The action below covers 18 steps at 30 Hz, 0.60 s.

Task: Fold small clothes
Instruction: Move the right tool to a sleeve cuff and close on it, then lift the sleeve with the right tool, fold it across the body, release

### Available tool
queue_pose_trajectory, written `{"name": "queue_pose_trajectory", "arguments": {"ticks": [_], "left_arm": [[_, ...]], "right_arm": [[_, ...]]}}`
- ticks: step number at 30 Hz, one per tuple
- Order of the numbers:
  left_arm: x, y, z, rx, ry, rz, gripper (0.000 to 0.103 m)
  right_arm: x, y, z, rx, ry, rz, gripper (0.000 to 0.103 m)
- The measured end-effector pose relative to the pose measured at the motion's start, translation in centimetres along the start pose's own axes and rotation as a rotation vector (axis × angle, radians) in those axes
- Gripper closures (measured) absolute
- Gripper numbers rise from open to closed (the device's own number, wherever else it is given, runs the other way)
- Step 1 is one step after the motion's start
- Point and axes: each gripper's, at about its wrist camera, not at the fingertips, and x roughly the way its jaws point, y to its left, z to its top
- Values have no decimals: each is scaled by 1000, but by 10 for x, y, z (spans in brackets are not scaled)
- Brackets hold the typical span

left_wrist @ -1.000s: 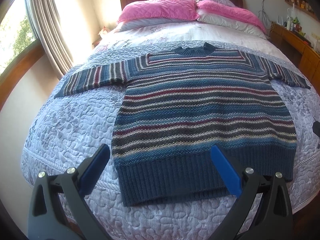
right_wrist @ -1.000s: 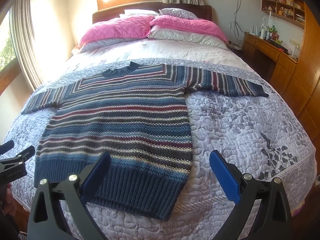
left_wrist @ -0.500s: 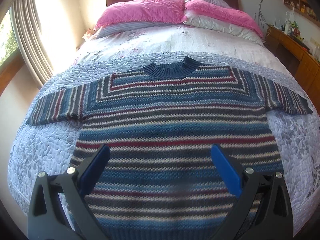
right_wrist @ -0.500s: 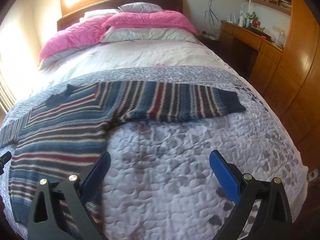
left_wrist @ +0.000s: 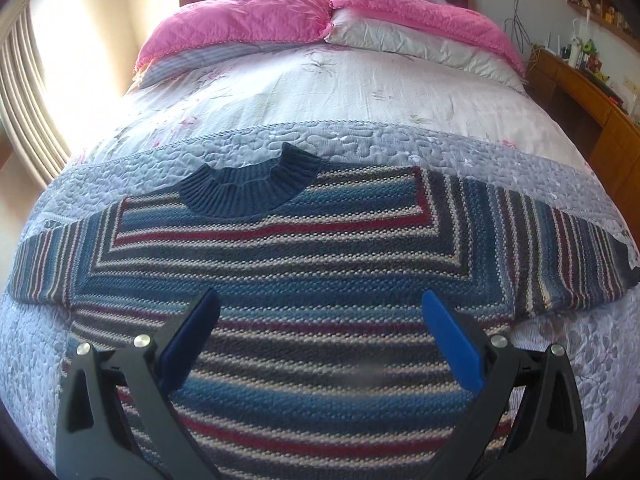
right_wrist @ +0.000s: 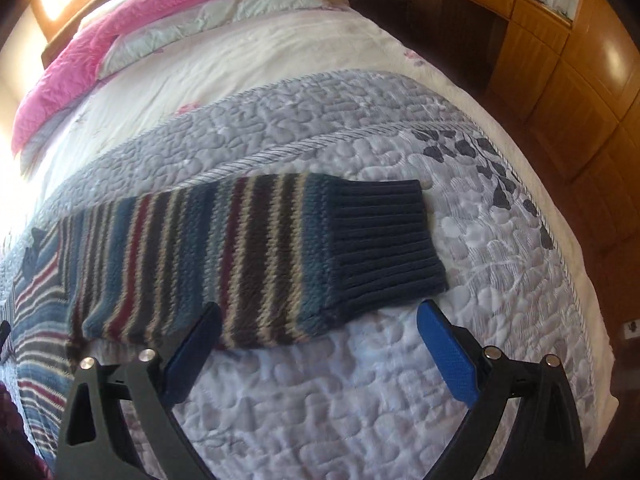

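Here, we held both tongs agape: the left tongs [left_wrist: 320, 336] over the striped sweater [left_wrist: 304, 280] lying flat on the bed [left_wrist: 360, 92], the right tongs [right_wrist: 318, 340] just beside its sleeve [right_wrist: 256, 256].

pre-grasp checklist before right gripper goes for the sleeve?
1. Right gripper open, nothing held: ok.
2. Left gripper open, over the body of the striped blue, red and cream knit sweater: ok.
3. Sleeve lies flat on the grey quilted bedspread, fully extended: ok.
4. Dark blue ribbed cuff is unobstructed: ok.
5. Right fingers straddle the sleeve's near edge: ok.
6. Other sleeve's cuff: cannot tell, out of frame.
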Motion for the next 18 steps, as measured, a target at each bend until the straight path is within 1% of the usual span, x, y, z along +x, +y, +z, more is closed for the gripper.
{"name": "queue_pose_trajectory", "arguments": {"ticks": [4,5,7,10,12,13,15,16,17,18], "left_arm": [[18,-1,4,-1,8,17,3],[22,0,4,-2,7,23,3],[29,4,3,-2,7,39,3],[39,11,2,-3,18,56,3],[43,17,0,-6,24,68,3],[45,20,0,-7,25,73,3],[47,26,-2,-9,27,83,3],[47,30,-3,-12,28,87,3],[47,34,-3,-14,28,89,3],[47,38,-4,-16,27,93,3]], "right_arm": [[24,-36,10,79,39,-2,12],[29,-41,10,89,53,7,16],[39,-50,10,110,74,32,17],[44,-54,10,125,63,48,20],[42,-53,10,125,45,39,39],[40,-52,10,119,38,33,51],[38,-51,12,115,22,10,63],[34,-51,11,113,8,-10,76],[32,-52,12,118,-8,-27,94],[27,-52,13,127,-24,-26,95]]}}
